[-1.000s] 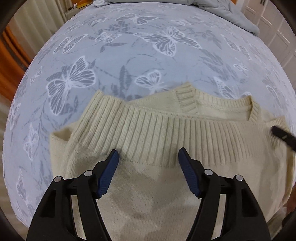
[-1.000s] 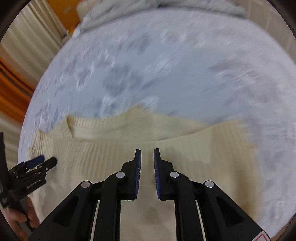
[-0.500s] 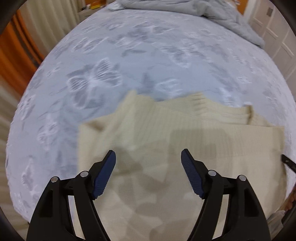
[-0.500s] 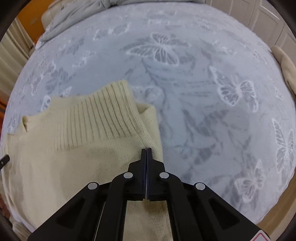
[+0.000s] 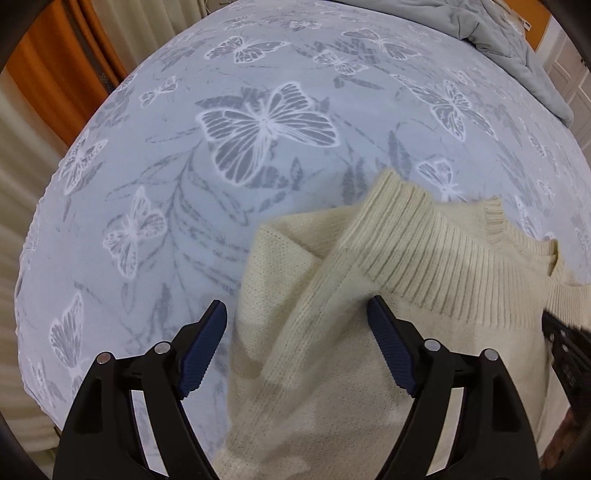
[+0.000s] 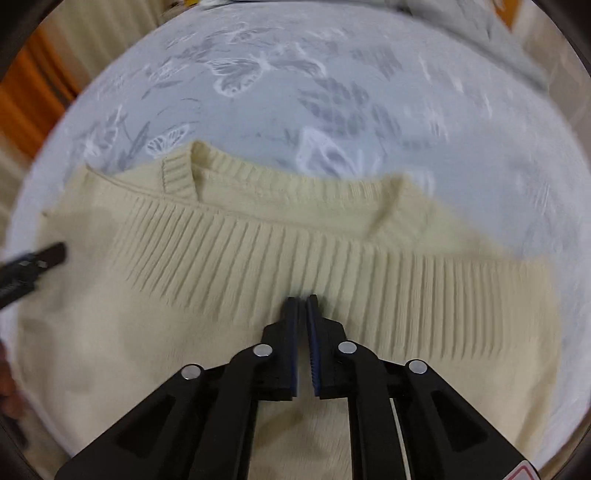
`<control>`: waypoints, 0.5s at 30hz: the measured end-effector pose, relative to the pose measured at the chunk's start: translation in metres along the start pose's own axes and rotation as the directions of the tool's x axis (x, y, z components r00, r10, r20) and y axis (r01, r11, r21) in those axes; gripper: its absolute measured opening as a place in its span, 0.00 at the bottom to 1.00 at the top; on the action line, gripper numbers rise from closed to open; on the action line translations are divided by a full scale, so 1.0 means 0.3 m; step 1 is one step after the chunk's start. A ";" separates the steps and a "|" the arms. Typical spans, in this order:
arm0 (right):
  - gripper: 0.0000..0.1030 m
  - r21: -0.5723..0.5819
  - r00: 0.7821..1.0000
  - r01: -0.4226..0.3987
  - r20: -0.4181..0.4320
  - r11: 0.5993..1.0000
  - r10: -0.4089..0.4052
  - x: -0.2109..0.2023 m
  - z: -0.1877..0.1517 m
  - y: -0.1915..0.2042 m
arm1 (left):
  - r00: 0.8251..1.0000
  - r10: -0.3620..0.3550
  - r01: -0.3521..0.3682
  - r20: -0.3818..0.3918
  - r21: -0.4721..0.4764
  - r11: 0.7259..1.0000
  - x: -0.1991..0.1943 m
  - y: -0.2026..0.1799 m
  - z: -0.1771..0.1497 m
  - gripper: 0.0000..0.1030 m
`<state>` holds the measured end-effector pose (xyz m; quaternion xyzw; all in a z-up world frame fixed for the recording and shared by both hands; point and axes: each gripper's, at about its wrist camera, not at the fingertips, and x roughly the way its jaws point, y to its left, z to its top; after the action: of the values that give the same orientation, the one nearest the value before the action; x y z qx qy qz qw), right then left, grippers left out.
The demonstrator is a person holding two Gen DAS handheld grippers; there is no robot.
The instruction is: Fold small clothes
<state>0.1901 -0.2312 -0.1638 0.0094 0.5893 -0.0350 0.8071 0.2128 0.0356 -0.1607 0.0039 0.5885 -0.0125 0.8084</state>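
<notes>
One sweater (image 5: 388,332), two grippers (image 5: 295,332) (image 6: 303,306)

- No readable text, label, brand or number shows in either view.
- A red-edged sticker (image 6: 524,473) at the right wrist view's bottom edge is cut off, unreadable.

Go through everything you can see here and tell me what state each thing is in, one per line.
Cream sweater: lying on the bed, folded over, ribbed hem laid near the neckline, left edge rumpled.
Left gripper: jaws opening, wide apart, astride the sweater's rumpled left edge, not pinching it.
Right gripper: jaws opening from nearly shut, nothing between them, over the ribbed hem.
Butterfly bedspread: spread flat.
Grey duvet: bunched at the far end.
</notes>
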 end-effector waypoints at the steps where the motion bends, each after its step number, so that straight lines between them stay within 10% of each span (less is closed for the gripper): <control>1: 0.09 0.009 1.000 0.003 -0.003 1.000 -0.003 -0.020 0.009 0.003 | 1.000 -0.004 0.004 -0.005 -0.004 1.000 0.001 0.004 0.002 0.76; 5: 0.09 0.075 0.986 -0.159 0.070 0.984 0.154 -0.126 -0.018 -0.007 | 1.000 -0.009 0.009 0.005 0.002 1.000 -0.011 0.005 -0.004 0.74; 15: 0.03 0.159 0.971 -0.237 0.001 0.958 0.240 0.005 0.072 0.008 | 0.999 -0.022 0.019 0.027 0.115 0.993 -0.067 -0.179 -0.042 0.75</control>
<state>0.2113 -0.2302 -0.1587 0.1445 0.5865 0.0161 0.7968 0.1933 -0.0175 -0.1449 0.0440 0.5755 -0.0546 0.8148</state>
